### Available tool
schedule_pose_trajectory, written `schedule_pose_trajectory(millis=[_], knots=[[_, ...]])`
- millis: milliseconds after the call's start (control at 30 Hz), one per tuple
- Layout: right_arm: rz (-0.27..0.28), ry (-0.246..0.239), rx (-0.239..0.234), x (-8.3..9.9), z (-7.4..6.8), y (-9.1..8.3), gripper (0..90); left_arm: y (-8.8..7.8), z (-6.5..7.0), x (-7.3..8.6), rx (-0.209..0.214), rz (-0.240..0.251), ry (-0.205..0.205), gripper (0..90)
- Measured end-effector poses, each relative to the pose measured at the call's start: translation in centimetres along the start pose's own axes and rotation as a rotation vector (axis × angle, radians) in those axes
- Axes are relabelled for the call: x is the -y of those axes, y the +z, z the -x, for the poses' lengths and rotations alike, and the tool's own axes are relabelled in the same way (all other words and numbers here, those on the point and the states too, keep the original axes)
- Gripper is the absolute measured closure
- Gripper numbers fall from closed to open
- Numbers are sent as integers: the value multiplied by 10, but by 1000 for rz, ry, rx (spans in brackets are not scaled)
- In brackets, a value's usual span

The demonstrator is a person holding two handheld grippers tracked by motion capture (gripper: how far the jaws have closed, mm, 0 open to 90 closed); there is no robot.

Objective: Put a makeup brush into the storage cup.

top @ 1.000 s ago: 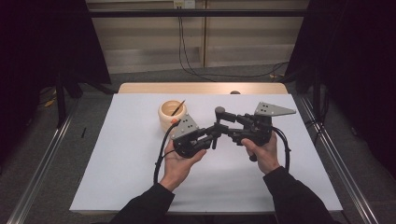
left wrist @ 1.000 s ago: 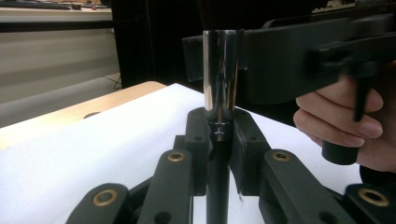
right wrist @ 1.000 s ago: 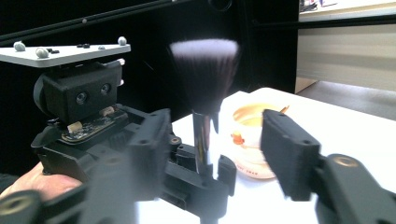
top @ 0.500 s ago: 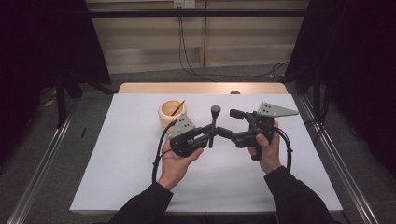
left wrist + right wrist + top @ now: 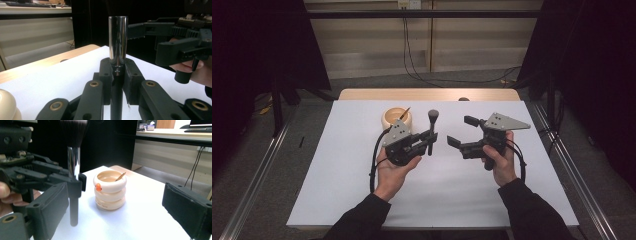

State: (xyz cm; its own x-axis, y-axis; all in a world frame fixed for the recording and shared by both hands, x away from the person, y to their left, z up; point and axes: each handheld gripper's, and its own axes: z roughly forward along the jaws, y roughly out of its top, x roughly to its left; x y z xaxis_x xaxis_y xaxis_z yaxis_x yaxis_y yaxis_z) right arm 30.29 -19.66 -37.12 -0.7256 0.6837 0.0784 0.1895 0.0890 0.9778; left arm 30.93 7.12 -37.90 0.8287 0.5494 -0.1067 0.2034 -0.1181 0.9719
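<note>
Your left gripper [image 5: 117, 72]: matt black plastic, brass-coloured pins in links. Brush [image 5: 73, 157] you hold: glossy chrome ferrule, dark soft bristles, smooth black handle. Cup [image 5: 110, 190], frame centre: smooth cream, satin, ribbed, thin wooden stick inside. Sheet [image 5: 452, 185] under your hands: matt white. Table [image 5: 427, 94] edge, top: pale wood.

A cream-coloured ringed holder with an orange dot [image 5: 110, 190] stands on the white tabletop [image 5: 140, 220], a thin wooden stick [image 5: 120, 176] leaning inside. Near it, the left gripper [image 5: 73, 183] clamps a chrome-ferruled, dark-bristled makeup brush [image 5: 73, 165] upright (fingers [image 5: 8, 195] visible behind). The right gripper's [image 5: 117, 220] black jaws stand wide apart.
</note>
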Motion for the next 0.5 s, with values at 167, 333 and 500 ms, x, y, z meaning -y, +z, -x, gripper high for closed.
schedule_pose_trajectory(millis=[167,333,500], knots=[[-27,-16,60,4,1,-6,36,-4,-3,-1,-13,-6,8,791],[-16,4,97,8,1,-13,1,-6,-9,-1,-18,-3,3,791],[5,15,157,18,9,-22,4,-8,-13,-3,-21,6,-3,791]])
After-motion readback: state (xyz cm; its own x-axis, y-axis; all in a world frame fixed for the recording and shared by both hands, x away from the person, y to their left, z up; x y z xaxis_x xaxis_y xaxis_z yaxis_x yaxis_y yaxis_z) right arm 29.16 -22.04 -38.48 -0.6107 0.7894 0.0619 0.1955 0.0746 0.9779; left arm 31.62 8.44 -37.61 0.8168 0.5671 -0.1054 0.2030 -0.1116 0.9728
